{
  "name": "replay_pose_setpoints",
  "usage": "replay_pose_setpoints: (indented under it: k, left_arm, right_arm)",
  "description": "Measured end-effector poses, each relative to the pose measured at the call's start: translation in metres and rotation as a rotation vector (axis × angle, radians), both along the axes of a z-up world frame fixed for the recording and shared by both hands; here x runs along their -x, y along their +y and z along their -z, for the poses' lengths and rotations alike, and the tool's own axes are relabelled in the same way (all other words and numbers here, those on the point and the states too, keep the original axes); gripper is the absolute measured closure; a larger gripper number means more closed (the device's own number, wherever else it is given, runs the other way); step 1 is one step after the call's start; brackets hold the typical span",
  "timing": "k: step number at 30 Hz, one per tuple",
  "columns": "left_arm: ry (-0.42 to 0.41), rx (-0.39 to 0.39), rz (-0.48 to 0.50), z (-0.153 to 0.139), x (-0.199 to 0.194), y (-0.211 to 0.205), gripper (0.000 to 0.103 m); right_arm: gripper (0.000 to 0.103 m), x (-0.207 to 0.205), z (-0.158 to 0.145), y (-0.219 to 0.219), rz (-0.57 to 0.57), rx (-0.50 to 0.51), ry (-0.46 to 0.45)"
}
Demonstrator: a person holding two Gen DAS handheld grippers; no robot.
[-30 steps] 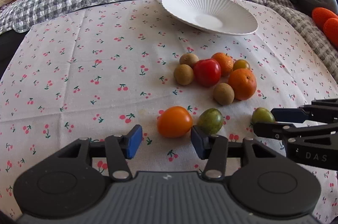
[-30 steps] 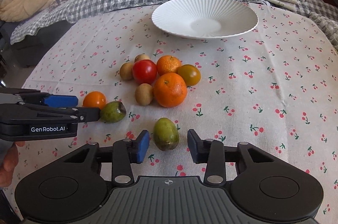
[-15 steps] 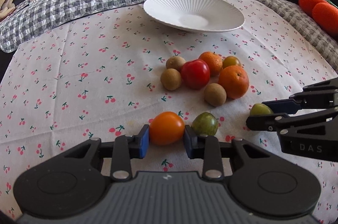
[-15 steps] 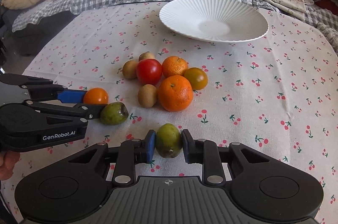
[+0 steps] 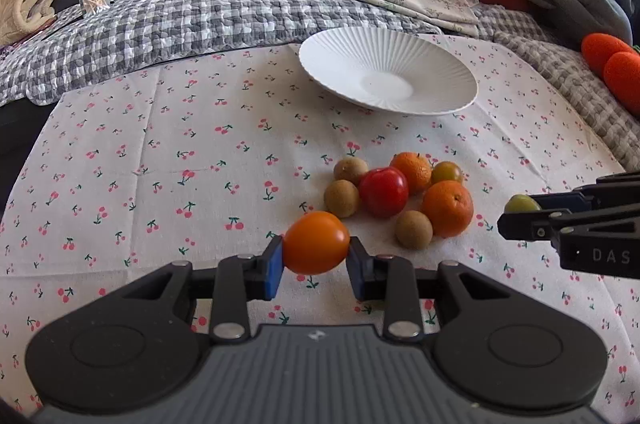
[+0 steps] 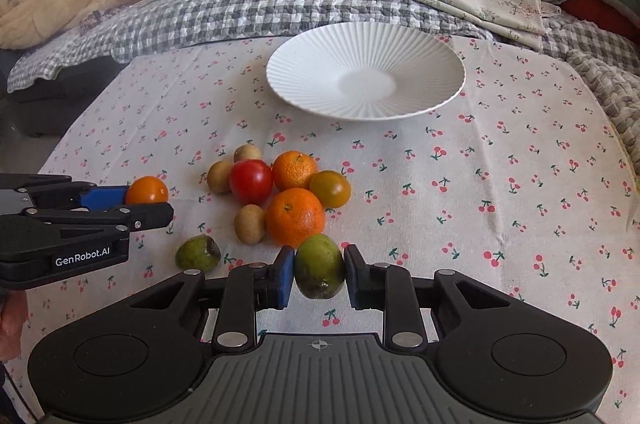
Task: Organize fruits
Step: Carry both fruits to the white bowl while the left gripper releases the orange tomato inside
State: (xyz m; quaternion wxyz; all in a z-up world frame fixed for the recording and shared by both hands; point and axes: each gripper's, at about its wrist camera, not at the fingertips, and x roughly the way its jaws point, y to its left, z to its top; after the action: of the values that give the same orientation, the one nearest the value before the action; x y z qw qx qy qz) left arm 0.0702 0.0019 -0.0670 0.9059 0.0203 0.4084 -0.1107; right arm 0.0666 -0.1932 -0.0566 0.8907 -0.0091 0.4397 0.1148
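The jaws of the left gripper (image 5: 316, 266), open a second ago, are now being clenched on an orange tomato (image 5: 316, 242), lifted off the cloth; the right gripper (image 6: 319, 274) likewise on a green fruit (image 6: 319, 266). Both are being readied for the empty plate (image 6: 304, 56).

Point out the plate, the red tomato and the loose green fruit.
plate (image 6: 304, 72): right wrist view, ribbed left wall.
red tomato (image 6: 251, 181): right wrist view, middle of its skin.
loose green fruit (image 6: 197, 253): right wrist view, its top face.
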Motion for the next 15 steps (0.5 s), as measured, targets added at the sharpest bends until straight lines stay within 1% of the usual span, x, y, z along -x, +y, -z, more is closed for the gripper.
replay_pose_setpoints:
  k: [5, 11, 15]
  left_arm:
    - [-0.028, 0.008, -0.009, -0.013, -0.009, -0.002, 0.072]
    - [-0.046, 0.022, -0.003, -0.024, -0.024, -0.009, 0.072]
    - [-0.068, 0.015, 0.011, -0.03, -0.035, -0.018, 0.072]
  right_arm:
    - [0.078, -0.008, -0.017, -0.01, 0.024, -0.015, -0.027]
    - [0.078, -0.022, -0.03, -0.017, 0.041, -0.024, -0.049]
    - [0.078, -0.034, -0.038, -0.024, 0.061, -0.027, -0.068]
